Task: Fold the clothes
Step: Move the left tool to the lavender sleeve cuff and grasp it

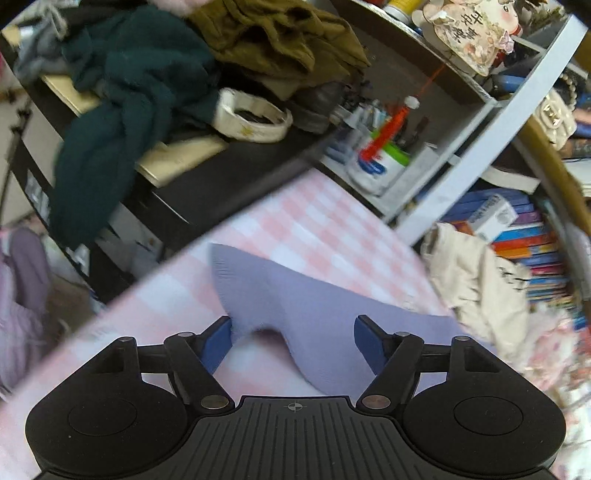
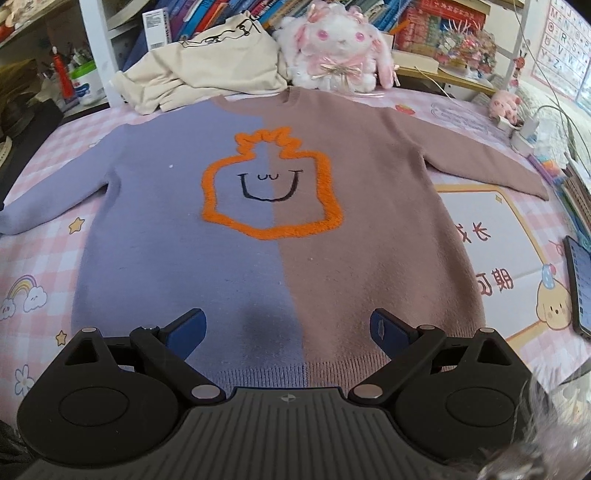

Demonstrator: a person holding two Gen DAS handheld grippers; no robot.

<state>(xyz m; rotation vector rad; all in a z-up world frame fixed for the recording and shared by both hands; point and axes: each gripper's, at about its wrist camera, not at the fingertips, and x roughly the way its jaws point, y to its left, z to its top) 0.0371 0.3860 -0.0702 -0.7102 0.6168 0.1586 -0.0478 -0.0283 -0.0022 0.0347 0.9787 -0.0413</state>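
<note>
Low in both frames, my left hand-held gripper (image 1: 293,341) stood apart around the sweater's lilac sleeve (image 1: 295,302); the right hand-held gripper (image 2: 288,328) gaped over the sweater (image 2: 280,229) hem.

A pink checked bedsheet (image 2: 33,258) with rainbow and star prints fills the lower half of the right wrist view. At upper centre a white plush rabbit (image 2: 340,48) with pink ears sits just right of a crumpled cream garment (image 2: 207,70). Rows of books (image 2: 229,14) line the top edge. A phone (image 2: 580,284) lies at the right edge, and a small pink plush (image 2: 504,103) sits at upper right. In the left wrist view, a dark green cloth (image 1: 122,122) hangs over a black desk (image 1: 221,184) at upper left, with an olive garment (image 1: 280,40) at top centre and a white bowl (image 1: 255,118) below it
</note>
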